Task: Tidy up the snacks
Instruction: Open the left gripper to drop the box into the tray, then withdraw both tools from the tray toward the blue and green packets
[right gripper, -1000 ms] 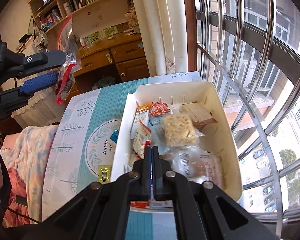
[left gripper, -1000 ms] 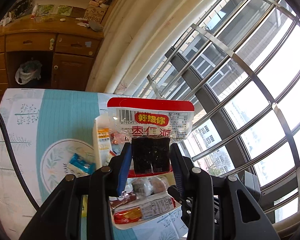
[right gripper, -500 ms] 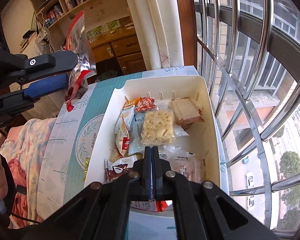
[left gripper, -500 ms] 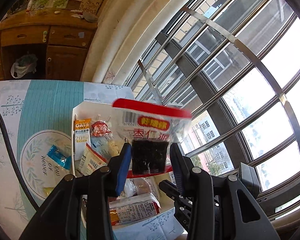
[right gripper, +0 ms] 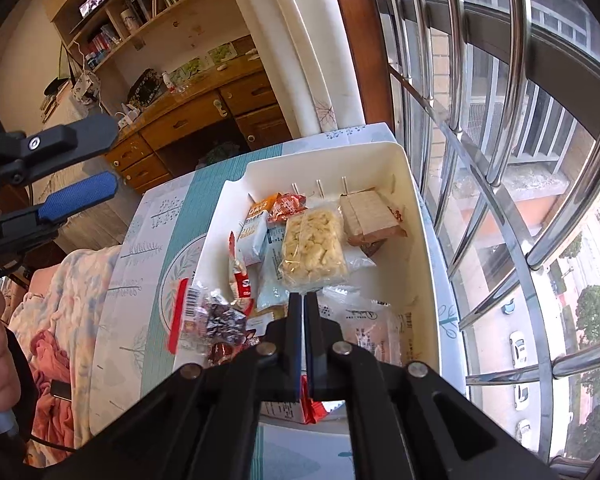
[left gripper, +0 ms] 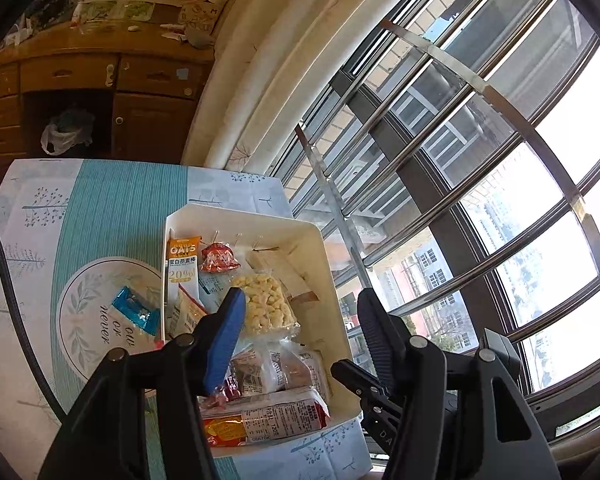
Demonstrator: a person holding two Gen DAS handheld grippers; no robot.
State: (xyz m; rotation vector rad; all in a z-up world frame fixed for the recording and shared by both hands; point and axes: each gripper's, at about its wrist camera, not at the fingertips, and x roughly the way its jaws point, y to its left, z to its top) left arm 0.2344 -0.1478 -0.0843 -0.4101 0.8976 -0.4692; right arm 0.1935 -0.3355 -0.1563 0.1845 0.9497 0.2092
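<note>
A white box on the table holds several snack packets, among them a pale puffed-rice bar and an orange oats bar. My left gripper is open and empty above the box; it also shows at the left in the right wrist view. The red-edged dark snack bag lies at the box's near left edge. My right gripper is shut and empty over the box's near part.
A blue packet lies on the teal patterned tablecloth left of the box. A barred window runs along the right. A wooden desk with drawers stands behind the table.
My left gripper opened and let go of the red-edged bag, which dropped to the box's near left edge. My right gripper stayed shut and moved slightly forward over the box.
</note>
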